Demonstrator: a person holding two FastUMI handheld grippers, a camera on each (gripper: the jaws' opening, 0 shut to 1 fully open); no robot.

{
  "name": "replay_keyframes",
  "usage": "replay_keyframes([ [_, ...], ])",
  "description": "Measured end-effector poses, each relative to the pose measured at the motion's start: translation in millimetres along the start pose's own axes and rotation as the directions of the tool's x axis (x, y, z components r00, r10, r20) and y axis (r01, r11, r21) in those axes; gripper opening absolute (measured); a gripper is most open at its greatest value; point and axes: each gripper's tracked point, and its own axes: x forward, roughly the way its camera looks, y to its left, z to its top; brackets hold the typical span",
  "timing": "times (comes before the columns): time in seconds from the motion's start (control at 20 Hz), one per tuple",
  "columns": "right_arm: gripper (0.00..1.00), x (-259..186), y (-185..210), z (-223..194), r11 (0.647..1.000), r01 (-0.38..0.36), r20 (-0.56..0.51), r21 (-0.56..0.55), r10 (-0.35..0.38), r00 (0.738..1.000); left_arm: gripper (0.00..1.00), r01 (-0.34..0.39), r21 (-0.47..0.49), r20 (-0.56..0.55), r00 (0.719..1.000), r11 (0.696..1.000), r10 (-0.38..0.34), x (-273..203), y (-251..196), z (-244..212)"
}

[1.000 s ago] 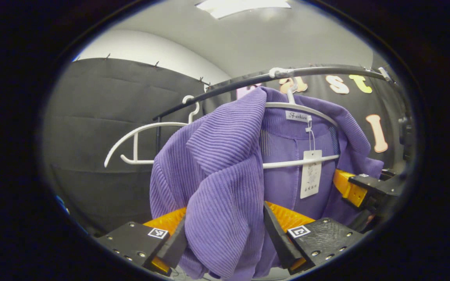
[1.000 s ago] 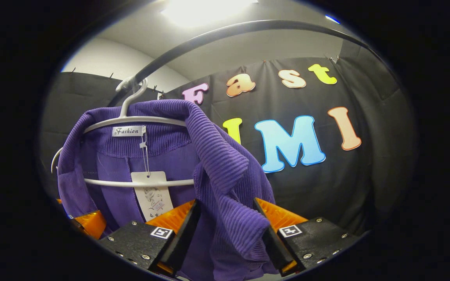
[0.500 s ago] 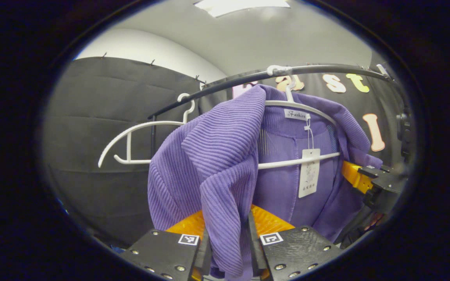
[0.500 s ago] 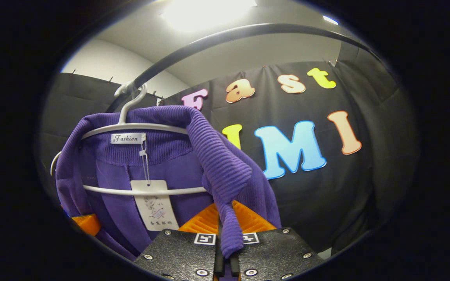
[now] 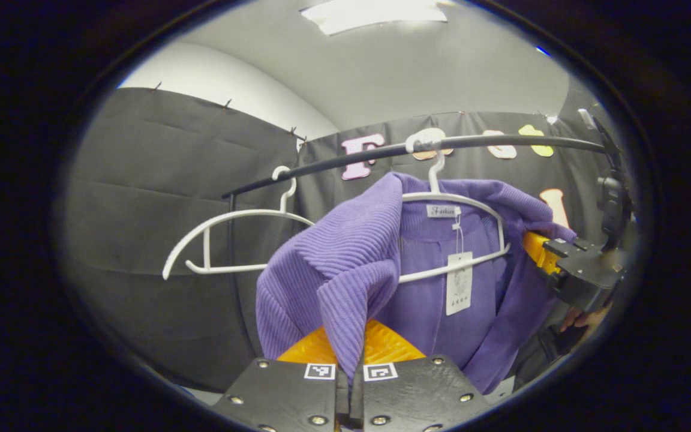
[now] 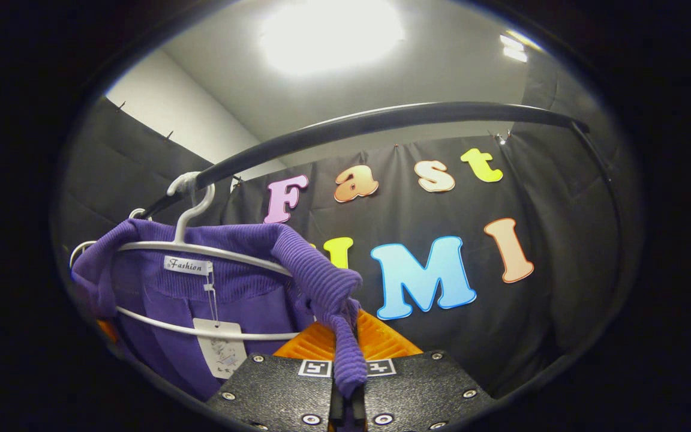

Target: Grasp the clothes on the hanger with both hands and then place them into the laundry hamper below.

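A purple ribbed cardigan (image 5: 345, 270) hangs open on a white hanger (image 5: 471, 204) hooked over the black rail (image 5: 501, 143). My left gripper (image 5: 348, 375) is shut on the cardigan's front edge at one shoulder. In the right gripper view the same purple cardigan (image 6: 231, 288) sits on the white hanger (image 6: 201, 249), and my right gripper (image 6: 345, 372) is shut on the other front edge. The right gripper (image 5: 567, 264) also appears at the far side of the left gripper view, with a hand under it. A paper tag (image 5: 458, 283) dangles inside the collar.
A second white hanger (image 5: 225, 240), bare, hangs on the same rail to the left of the cardigan. The black rail (image 6: 381, 123) arches overhead in the right gripper view. Black cloth walls stand close behind, and a rail upright (image 5: 609, 198) stands at the right.
Both grippers went from open around the cardigan's front edges to shut on them. Both have since pulled back and down, stretching the fabric away from the hanger.
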Motion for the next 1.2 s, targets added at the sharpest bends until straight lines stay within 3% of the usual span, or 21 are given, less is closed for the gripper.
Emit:
replay_keyframes([
  [0.15,0.04,9.5,-16.0,11.2,0.999,0.038,0.024,-0.007,-0.038,0.999,0.02,-0.024,0.017,0.024,0.999,1.000,0.024,-8.9,15.1,20.4],
  [0.5,0.05,22.9,-28.1,29.1,0.997,0.054,0.085,-0.058,-0.049,0.995,0.02,-0.072,0.040,0.097,0.993,0.997,0.068,-18.0,53.4,67.7],
  [0.55,0.05,25.1,-29.1,30.4,0.996,0.054,0.090,-0.066,-0.048,0.995,0.07,-0.077,0.036,0.102,0.992,0.996,0.072,-18.0,57.5,72.2],
  [1.05,0.04,40.2,-38.2,20.9,0.993,0.050,0.083,-0.111,-0.041,0.996,0.07,-0.045,0.040,0.128,0.991,0.998,0.040,7.6,96.8,98.7],
  [1.2,0.04,42.1,-38.8,11.7,0.991,0.047,0.070,-0.125,-0.038,0.997,0.00,-0.037,0.036,0.129,0.991,0.999,0.032,22.8,115.6,106.3],
])
